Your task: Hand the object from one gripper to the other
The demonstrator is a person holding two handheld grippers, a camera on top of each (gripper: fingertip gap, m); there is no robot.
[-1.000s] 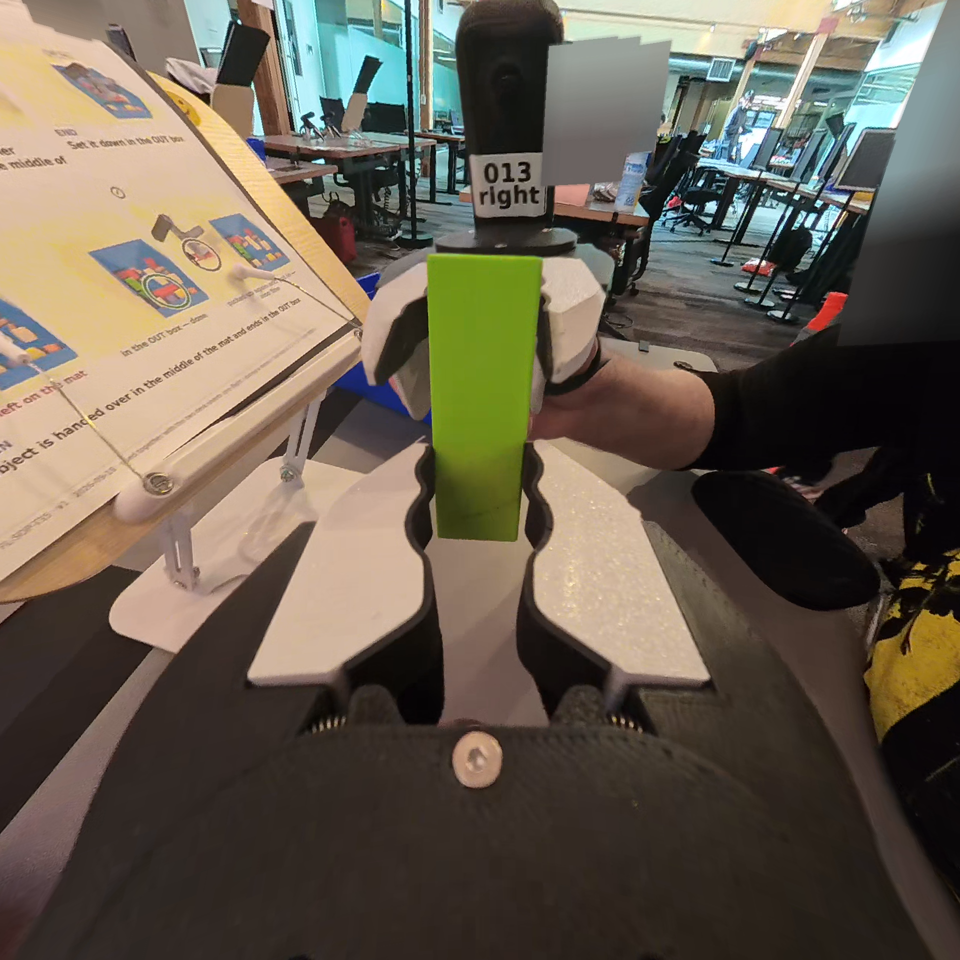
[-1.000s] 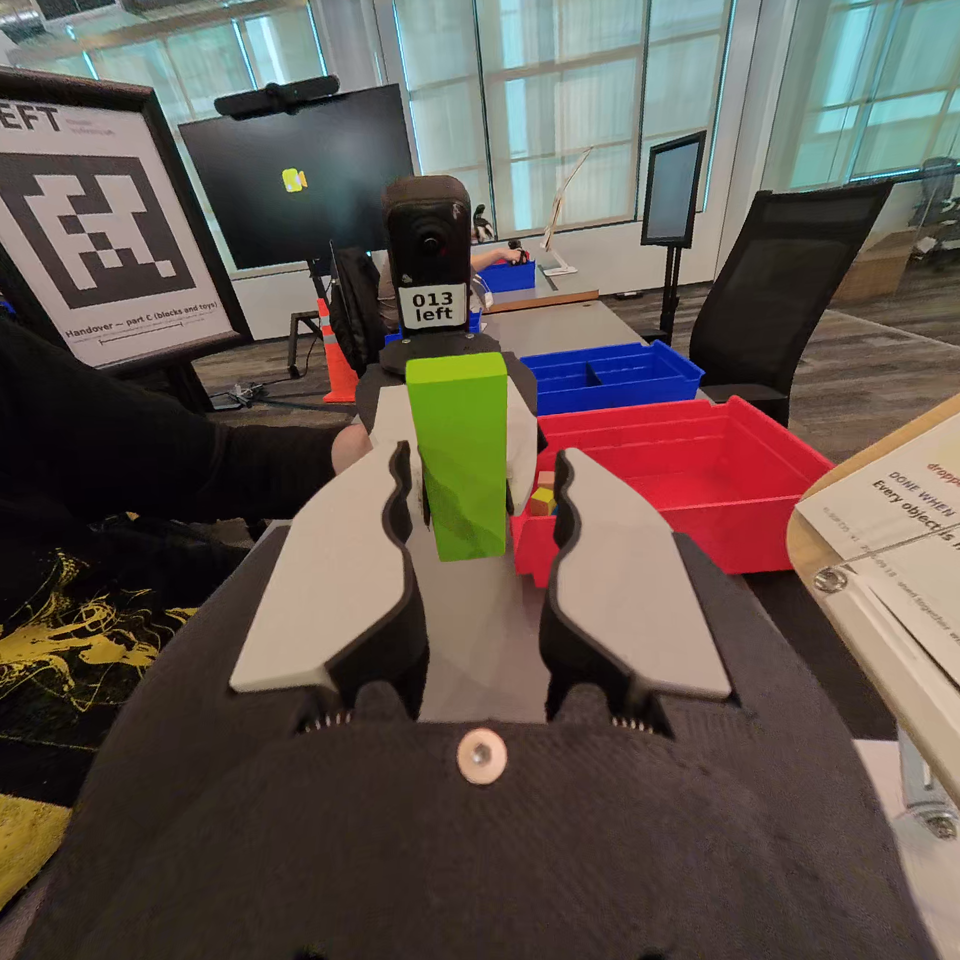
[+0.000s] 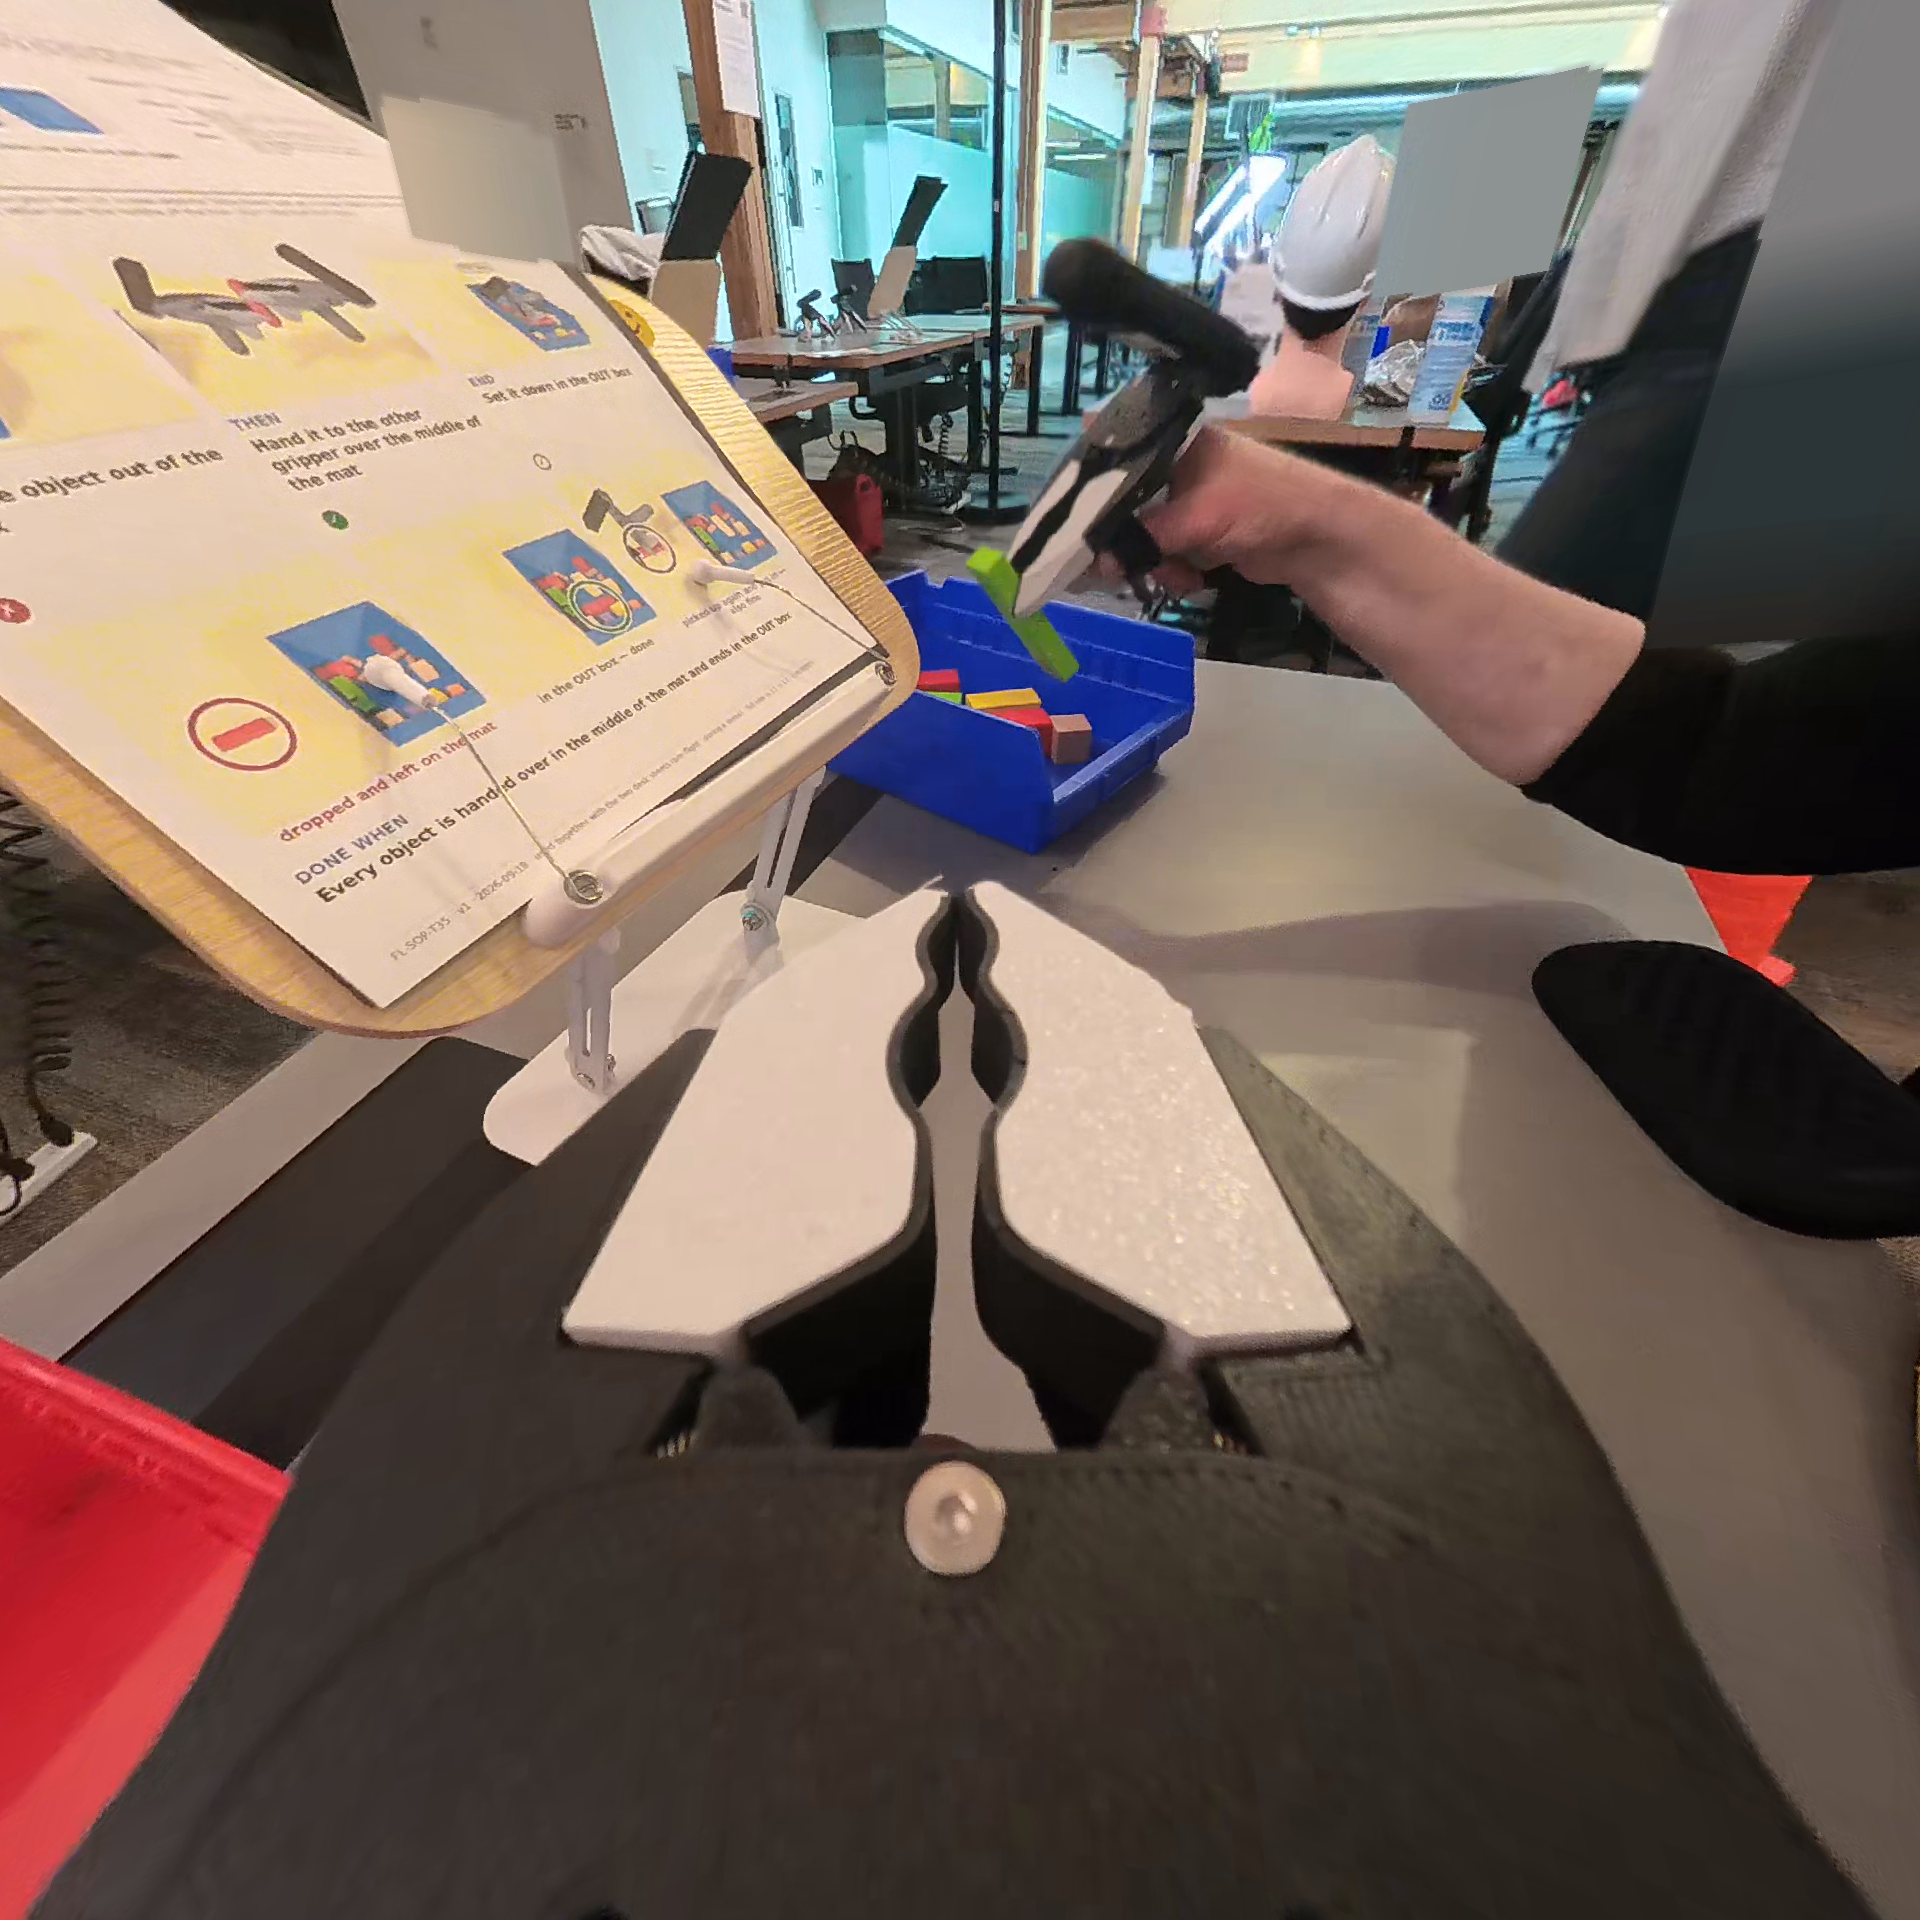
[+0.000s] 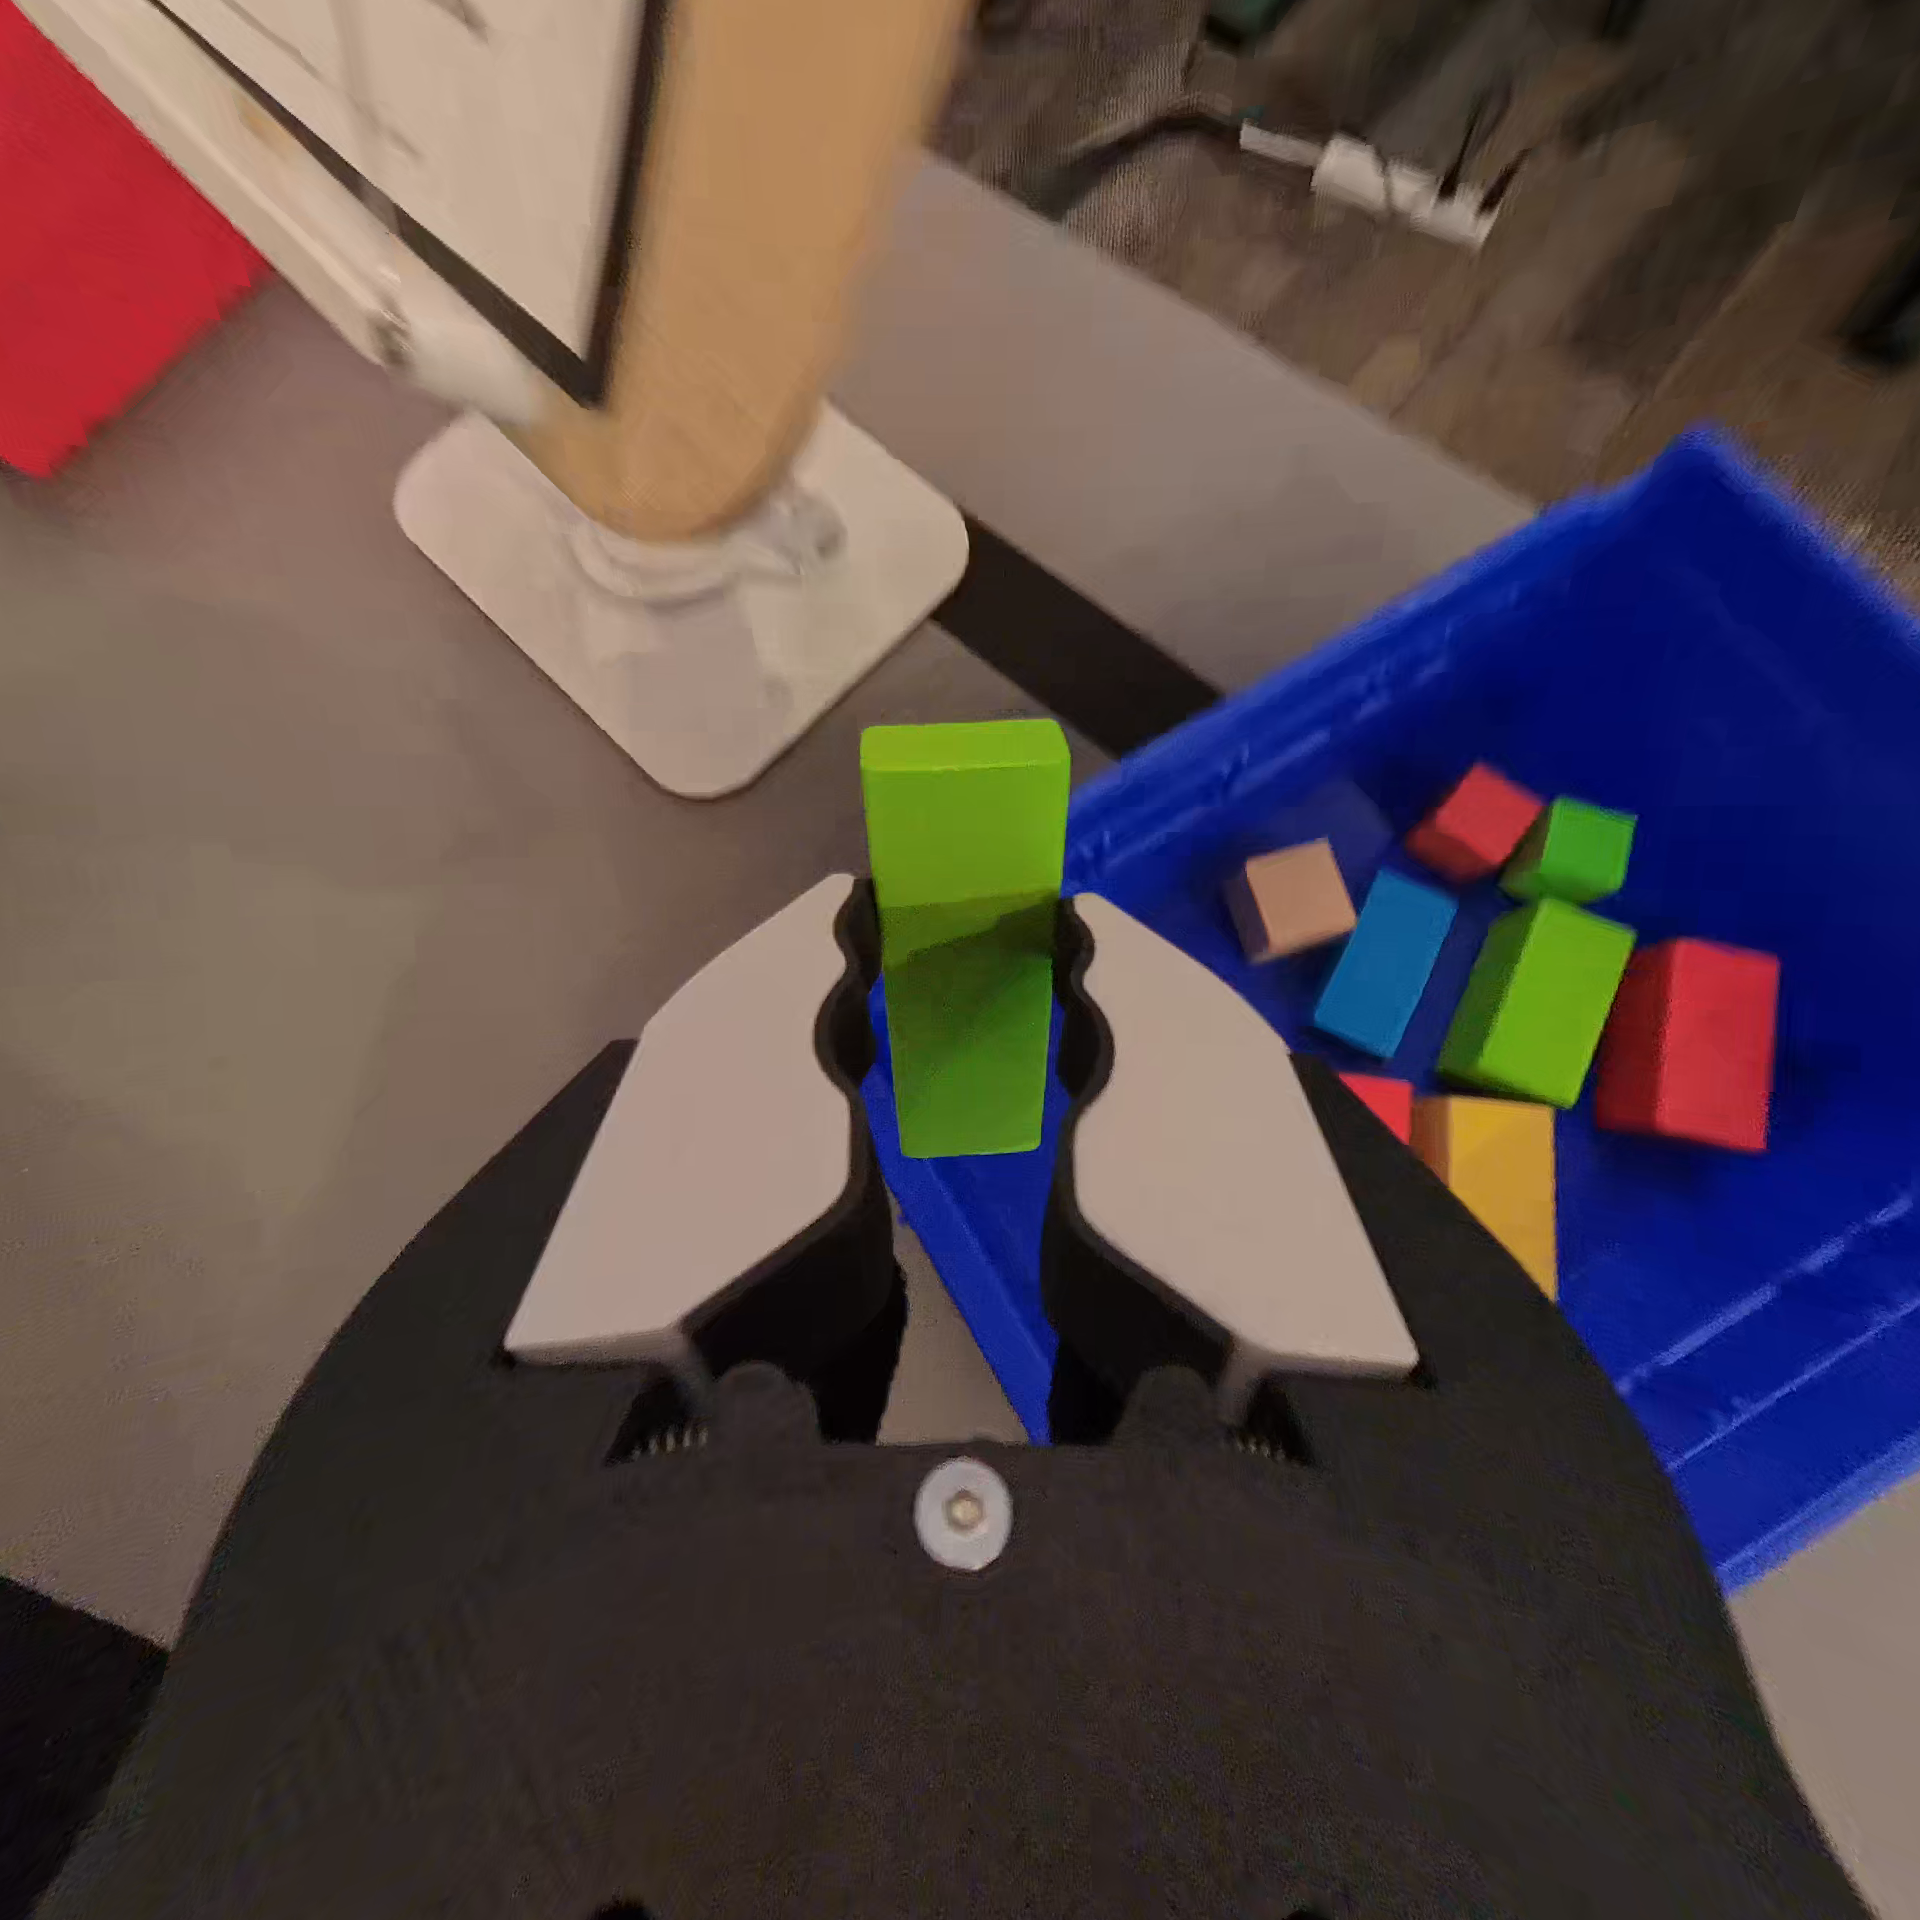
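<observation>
Right gripper (image 4: 961, 914) jaws are clamping the green block (image 4: 966, 935), long axis running out past the tips, hanging over the blue bin (image 4: 1714, 623) rim at the surface's far edge; left gripper (image 3: 956, 920) jaws are sitting closed, empty.

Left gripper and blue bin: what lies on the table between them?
Nothing: in the left wrist view only bare grey table separates the left gripper from the blue bin.
</observation>
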